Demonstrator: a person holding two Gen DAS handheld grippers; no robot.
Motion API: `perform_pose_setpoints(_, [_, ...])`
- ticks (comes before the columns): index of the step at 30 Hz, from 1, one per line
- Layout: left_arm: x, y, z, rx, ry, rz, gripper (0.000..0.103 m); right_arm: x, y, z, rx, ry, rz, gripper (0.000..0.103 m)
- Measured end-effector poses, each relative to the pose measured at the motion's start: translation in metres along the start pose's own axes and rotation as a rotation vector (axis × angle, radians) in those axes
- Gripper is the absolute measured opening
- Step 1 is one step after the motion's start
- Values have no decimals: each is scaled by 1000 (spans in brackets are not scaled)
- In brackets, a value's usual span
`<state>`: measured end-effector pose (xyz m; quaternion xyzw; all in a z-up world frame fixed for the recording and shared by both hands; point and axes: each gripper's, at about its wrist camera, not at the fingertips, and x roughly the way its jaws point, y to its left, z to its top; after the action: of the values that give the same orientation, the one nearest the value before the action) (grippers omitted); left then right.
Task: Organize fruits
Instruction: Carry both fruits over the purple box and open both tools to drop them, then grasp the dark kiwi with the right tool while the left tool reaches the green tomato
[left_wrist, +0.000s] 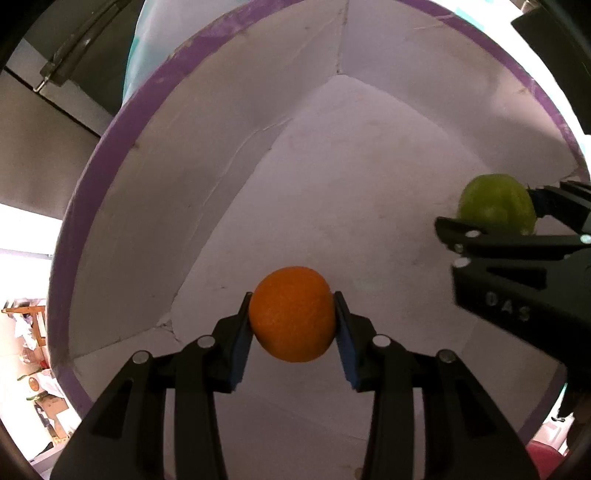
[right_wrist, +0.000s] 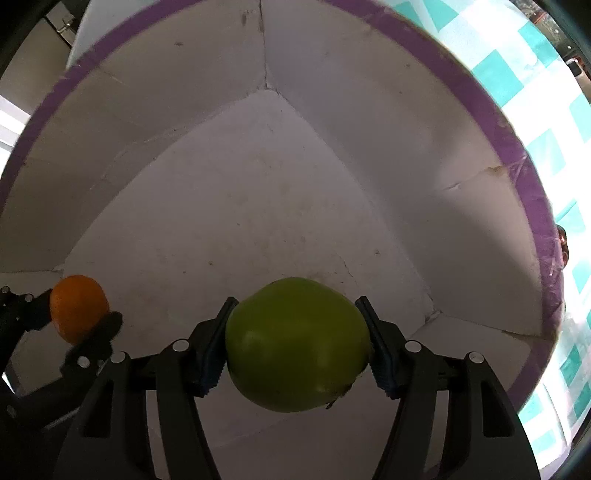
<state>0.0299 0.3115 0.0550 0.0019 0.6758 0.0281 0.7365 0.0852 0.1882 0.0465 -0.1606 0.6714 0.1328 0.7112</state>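
Both fruits hang over the inside of a white box (left_wrist: 229, 206) with a purple rim, and that box serves as the reference for everything here. The left claw (left_wrist: 291, 317) is clenched on an orange (left_wrist: 291, 314), its blue pads pressed against the fruit's two sides, so the orange sits above the box floor, towards the near side of the box. The right claw (right_wrist: 297, 343) grips a green apple (right_wrist: 297, 343) in the same way, pads on opposite flanks, also above the floor and inside the rim. In the left wrist view the apple shows off to the right of the orange, with clear space between them.

Each claw points down into the box, which suits lowering rather than dropping: a round fruit let go from height would likely roll or bounce against the walls. Holding them apart should leave each fruit its own spot on the floor. The floor beneath looks bare, so neither fruit seems set down yet; I judge the placing step is under way. Outside the rim, a teal-checked cloth (right_wrist: 554, 110) covers the bench.
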Motion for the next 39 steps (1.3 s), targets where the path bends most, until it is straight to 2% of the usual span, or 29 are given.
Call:
perform_pose_setpoints(2, [0, 6, 0, -23, 6, -23, 42, -3, 3, 2, -10, -14, 3, 63])
perform_pose_setpoints(5, [-2, 7, 2, -15, -14, -20, 42, -5, 8, 3, -38, -13, -12, 63])
perform_pose_setpoints(8, [-9, 7, 2, -9, -45, -17, 54, -11, 11, 3, -44, -30, 0, 74])
perform_pose_setpoints(9, [-11, 7, 2, -8, -55, -14, 60, -12, 10, 3, -43, -34, 3, 75])
perform_pose_setpoints(13, [-21, 6, -2, 3, -106, -4, 69, -21, 3, -2, -31, -75, 20, 78])
perform_pose_setpoints(17, [-35, 7, -8, -5, -167, 12, 75, -33, -4, -13, -22, -122, 34, 79])
perform_pose_setpoints(20, [-46, 10, -16, -26, -209, 11, 78, -47, -11, -29, -18, -175, 59, 81])
perform_pose_setpoints(21, [-49, 9, -17, -36, -223, 11, 78, -50, -14, -47, -23, -197, 66, 81])
perform_pose_setpoints(23, [-53, 0, -26, -55, -249, 11, 79, -61, -20, -58, -28, -246, 88, 83])
perform_pose_setpoints(33, [-101, -21, -57, -151, -429, 55, 84, -107, -68, -101, -35, -427, 234, 85])
perform_pose_setpoints(35, [-110, -30, -63, -160, -461, 68, 85, -118, -63, -93, -40, -457, 254, 85])
perform_pose_setpoints(39, [-130, -49, -78, -156, -525, 107, 90, -132, -72, -105, -24, -541, 307, 85])
